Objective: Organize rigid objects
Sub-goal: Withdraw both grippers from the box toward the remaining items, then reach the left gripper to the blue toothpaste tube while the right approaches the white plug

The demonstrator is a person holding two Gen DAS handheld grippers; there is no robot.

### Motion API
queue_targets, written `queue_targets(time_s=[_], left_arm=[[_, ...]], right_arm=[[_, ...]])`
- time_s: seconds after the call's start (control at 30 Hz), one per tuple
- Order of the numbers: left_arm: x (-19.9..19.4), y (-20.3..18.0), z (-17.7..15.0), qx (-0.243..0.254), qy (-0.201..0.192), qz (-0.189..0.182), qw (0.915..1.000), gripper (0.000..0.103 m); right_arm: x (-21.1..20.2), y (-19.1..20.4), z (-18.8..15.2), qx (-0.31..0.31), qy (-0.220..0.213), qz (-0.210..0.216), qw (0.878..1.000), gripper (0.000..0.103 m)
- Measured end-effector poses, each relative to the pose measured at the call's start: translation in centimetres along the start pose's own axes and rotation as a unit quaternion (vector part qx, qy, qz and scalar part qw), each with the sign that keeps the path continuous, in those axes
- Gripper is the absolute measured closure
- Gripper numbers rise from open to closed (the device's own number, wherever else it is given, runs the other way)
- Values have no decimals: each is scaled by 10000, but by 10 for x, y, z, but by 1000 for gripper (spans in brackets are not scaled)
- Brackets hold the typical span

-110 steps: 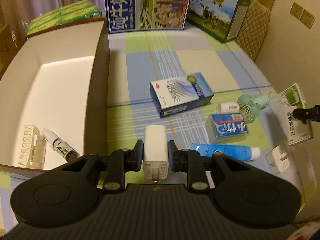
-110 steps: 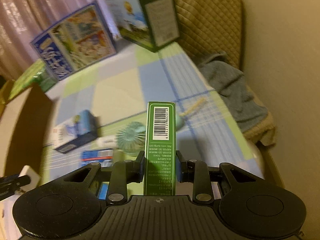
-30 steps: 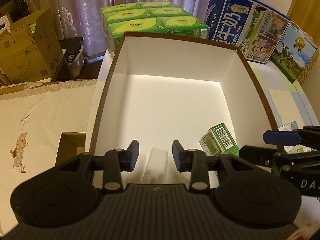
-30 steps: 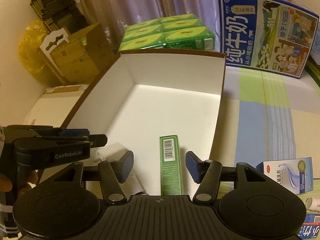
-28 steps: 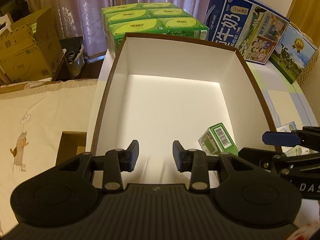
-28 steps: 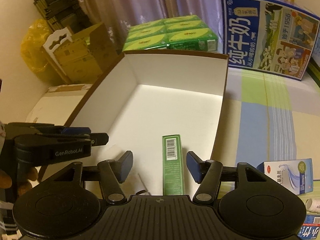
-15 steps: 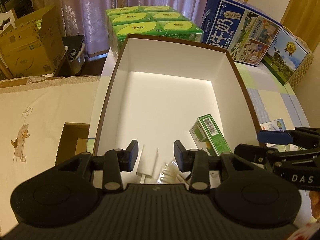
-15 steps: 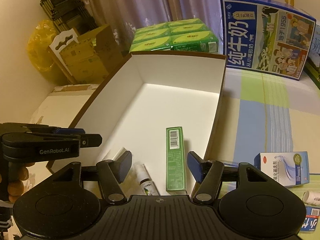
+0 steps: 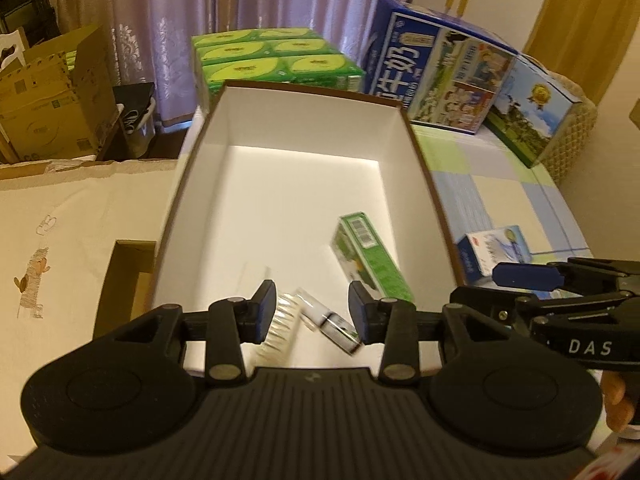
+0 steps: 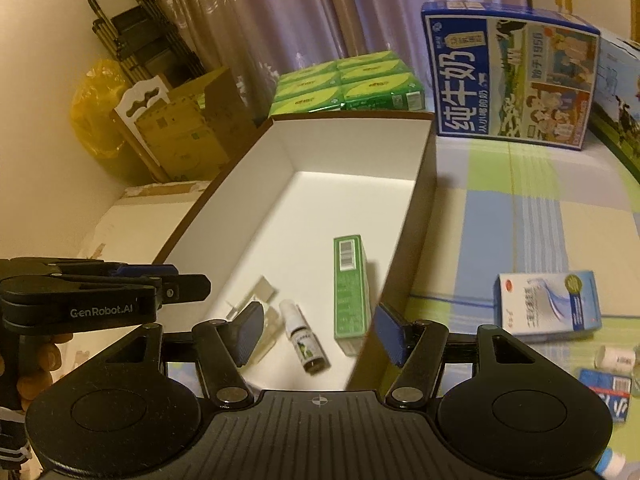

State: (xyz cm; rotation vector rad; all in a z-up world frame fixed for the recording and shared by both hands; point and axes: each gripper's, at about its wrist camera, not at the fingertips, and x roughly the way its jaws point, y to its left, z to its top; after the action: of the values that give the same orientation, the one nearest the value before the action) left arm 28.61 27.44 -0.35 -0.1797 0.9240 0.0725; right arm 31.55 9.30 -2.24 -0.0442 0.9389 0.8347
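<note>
Checked bed cover [image 10: 520, 216] carries the open white box [image 10: 416, 184] at left. A blue-white carton [image 10: 548, 308] lies beside it, milk case [image 10: 508, 80] behind.

Green carton [image 10: 350, 288] flat in box [image 10: 352, 146]

My hand-held gripper [image 9: 308, 306]: black body, blue pads. Box [image 9: 416, 148]: white inside, brown rim. In it, green carton [image 9: 374, 258] with white barcode label, white spray bottle [image 10: 303, 340] with dark base. Right of box: checked cloth [image 10: 520, 208] in blue, green, cream; blue-and-white packet [image 10: 548, 306]. Behind box: green packs [image 9: 260, 60], blue milk carton [image 10: 508, 76], mauve patterned curtain [image 9: 200, 0].
</note>
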Motion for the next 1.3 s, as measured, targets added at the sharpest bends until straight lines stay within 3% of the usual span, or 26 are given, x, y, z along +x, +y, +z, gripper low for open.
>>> queue_targets(time_s=[0.77, 1.07, 1.3], left_arm=[[-25, -119, -55, 398, 232, -816, 9956, 68], [-18, -161, -75, 707, 388, -1125, 9904, 67], [6, -199, -88, 1150, 452, -1486, 9811, 66]], right_arm=[[-118, -97, -85, 666, -42, -431, 9968, 44], [-144, -130, -109, 900, 47, -581, 9942, 44], [-163, -161, -127, 1227, 72, -829, 9890, 44]])
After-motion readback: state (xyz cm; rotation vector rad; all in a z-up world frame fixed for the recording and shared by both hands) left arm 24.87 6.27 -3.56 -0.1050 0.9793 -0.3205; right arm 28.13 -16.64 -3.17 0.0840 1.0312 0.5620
